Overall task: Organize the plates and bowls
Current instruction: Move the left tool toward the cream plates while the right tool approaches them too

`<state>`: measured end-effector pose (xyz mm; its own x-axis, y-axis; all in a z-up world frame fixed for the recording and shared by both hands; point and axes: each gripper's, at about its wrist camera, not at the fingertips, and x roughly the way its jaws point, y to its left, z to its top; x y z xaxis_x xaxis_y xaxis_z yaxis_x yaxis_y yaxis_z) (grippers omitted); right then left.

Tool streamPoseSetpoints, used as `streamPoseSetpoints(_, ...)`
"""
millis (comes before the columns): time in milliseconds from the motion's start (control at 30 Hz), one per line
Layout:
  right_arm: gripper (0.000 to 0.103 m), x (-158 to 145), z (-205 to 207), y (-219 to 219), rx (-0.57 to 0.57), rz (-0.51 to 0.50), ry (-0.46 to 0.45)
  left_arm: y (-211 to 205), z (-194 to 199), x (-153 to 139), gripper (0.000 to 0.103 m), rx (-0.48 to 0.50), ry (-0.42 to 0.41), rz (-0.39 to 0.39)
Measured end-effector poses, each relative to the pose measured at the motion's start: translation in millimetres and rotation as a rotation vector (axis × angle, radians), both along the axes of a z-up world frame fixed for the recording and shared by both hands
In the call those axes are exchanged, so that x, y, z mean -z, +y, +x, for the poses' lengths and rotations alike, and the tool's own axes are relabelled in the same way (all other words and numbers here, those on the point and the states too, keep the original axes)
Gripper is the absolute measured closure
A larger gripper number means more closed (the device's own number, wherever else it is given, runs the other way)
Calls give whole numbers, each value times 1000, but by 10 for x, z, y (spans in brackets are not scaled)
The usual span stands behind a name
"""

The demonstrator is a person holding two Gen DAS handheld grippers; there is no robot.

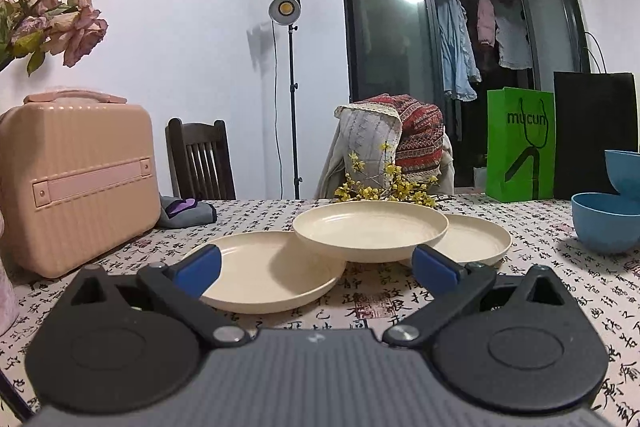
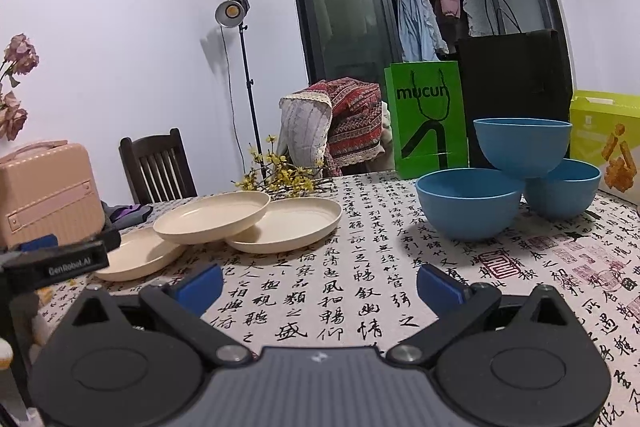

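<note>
**Plates and bowls wait in two loose piles, both grippers empty**

On the calligraphy tablecloth [image 2: 360, 291] lie three cream plates and three blue bowls, not yet sorted. The left plate [image 1: 264, 271] and the right plate [image 1: 476, 241] rest flat on the cloth, and the top plate [image 1: 370, 227] sits across both of them, touching each rim and tilted a little. To the right, well apart from the plates, the front bowl [image 2: 468, 201] and the back bowl [image 2: 564, 189] stand on the cloth, and the upper bowl [image 2: 522, 145] is perched on the two rims between them.

The left gripper [image 1: 316, 267] hovers low before the plates with its jaws spread wide and nothing between them. The right gripper [image 2: 320, 285] is released in the same way, over bare cloth between the plates and the bowls.

I judge that the plates and bowls are light, stiff plastic or similar, with a matte surface that should not slip much. The raised rim is the natural place to pinch: one finger inside, one outside. The top plate and the upper bowl are balanced loosely, so they should be lifted first and straight up, or the pieces below may slide.

Readable writing: the green bag [image 2: 426, 115] says "mucun", and the left gripper's body in the right view carries "GenRobot.AI". The cloth has printed Chinese characters and red seals; the yellow box [image 2: 604, 139] text is too small to read.
</note>
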<state>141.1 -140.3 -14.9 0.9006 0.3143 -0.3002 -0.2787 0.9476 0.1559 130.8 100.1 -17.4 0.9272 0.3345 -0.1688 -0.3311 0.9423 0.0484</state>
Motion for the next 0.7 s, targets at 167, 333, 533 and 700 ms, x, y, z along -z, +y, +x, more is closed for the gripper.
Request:
streamPoseSetpoints(167,0,-14,-35,-30,7,10,-6,-22,-31,45,0,-12,-13,11)
streamPoseSetpoints(333,0,-16,-89,-72,10,20,-11,-17,-85,56,0,-19,-39,4)
streamPoseSetpoints(533,0,-22,-123,-81,10,23,-18,-4,-161,42,0,-22,-80,-2)
streamPoseSetpoints(700,0,-23,-150,-74,11,18,-27,18,-203,37,0,-5,-101,-16)
